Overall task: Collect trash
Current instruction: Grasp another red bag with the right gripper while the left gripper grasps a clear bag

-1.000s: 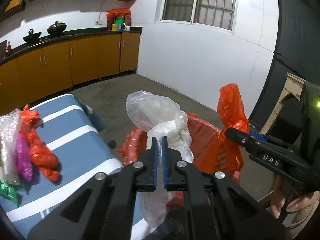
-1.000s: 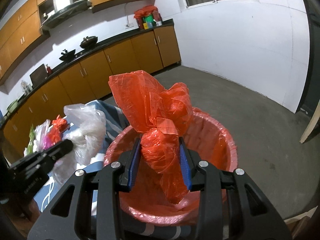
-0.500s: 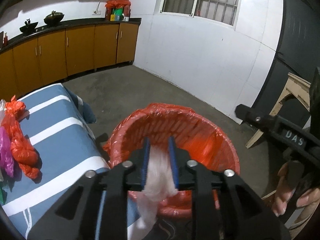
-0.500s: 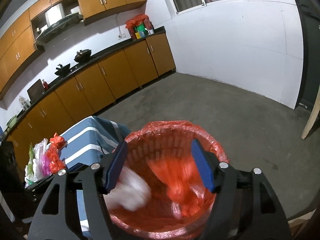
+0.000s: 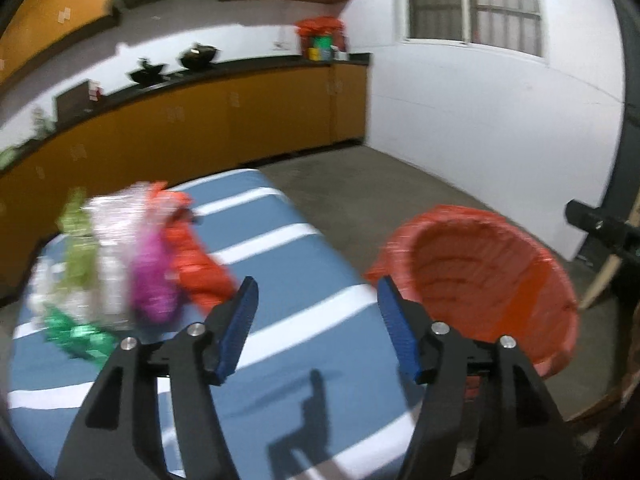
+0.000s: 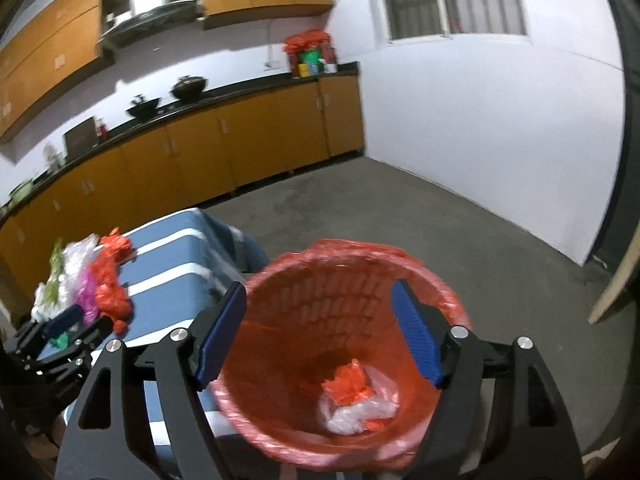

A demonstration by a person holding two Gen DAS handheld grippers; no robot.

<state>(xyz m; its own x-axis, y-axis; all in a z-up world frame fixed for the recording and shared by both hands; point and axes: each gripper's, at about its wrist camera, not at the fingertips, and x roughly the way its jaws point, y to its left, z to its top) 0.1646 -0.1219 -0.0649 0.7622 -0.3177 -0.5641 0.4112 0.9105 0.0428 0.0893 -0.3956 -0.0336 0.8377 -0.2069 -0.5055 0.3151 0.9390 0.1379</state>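
In the red-lined bin (image 6: 348, 360), red and clear bags (image 6: 354, 400) below right gripper (image 6: 320, 336), both jaws opening, empty

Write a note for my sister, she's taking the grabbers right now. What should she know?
Left gripper: jaws opening, nothing between them, over the blue striped table.
Right gripper: jaws opening, empty, above the red-lined bin.
Done: a red bag and a clear bag lie at the bottom of the bin.
Left: the pile of bags at the table's far end, red, pink, clear and green, goes into the bin next.
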